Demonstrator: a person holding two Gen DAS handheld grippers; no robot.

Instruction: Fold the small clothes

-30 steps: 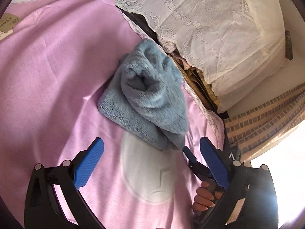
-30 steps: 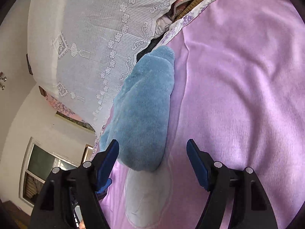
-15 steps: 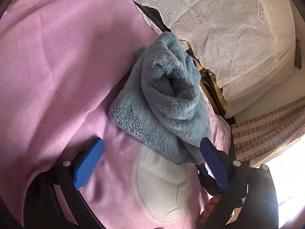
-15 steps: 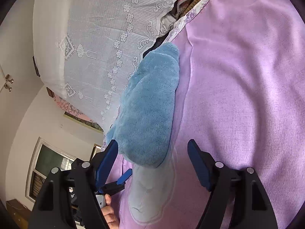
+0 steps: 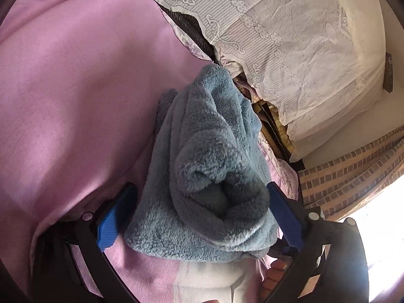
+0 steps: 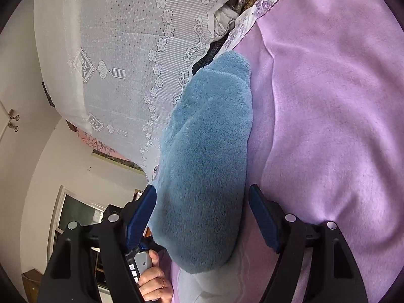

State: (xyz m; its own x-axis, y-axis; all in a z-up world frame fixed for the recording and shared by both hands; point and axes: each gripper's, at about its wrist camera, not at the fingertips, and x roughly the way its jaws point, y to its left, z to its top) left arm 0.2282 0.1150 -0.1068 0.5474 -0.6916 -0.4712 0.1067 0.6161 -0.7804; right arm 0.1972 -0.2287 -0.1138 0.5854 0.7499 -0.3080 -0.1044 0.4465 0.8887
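A fluffy blue-grey garment (image 5: 209,166) lies folded in a thick bundle on the pink bedspread (image 5: 75,88), near the bed's far edge. My left gripper (image 5: 199,217) is open, with its blue pads on either side of the bundle's near end. In the right wrist view the same garment (image 6: 207,166) fills the middle. My right gripper (image 6: 202,217) is open too and straddles the garment's near end from the opposite side. Neither gripper is shut on the cloth.
A white lace-covered pillow (image 5: 290,38) stands behind the garment. A white patch on the bedspread (image 5: 209,282) lies under the bundle's near end. Brick-patterned curtain (image 5: 353,171) and a bright window are at right. A hand holding the other gripper (image 6: 151,280) shows low down.
Both grippers have moved forward onto the blue garment, so its near end now sits between their open fingers. The garment has stayed in place.
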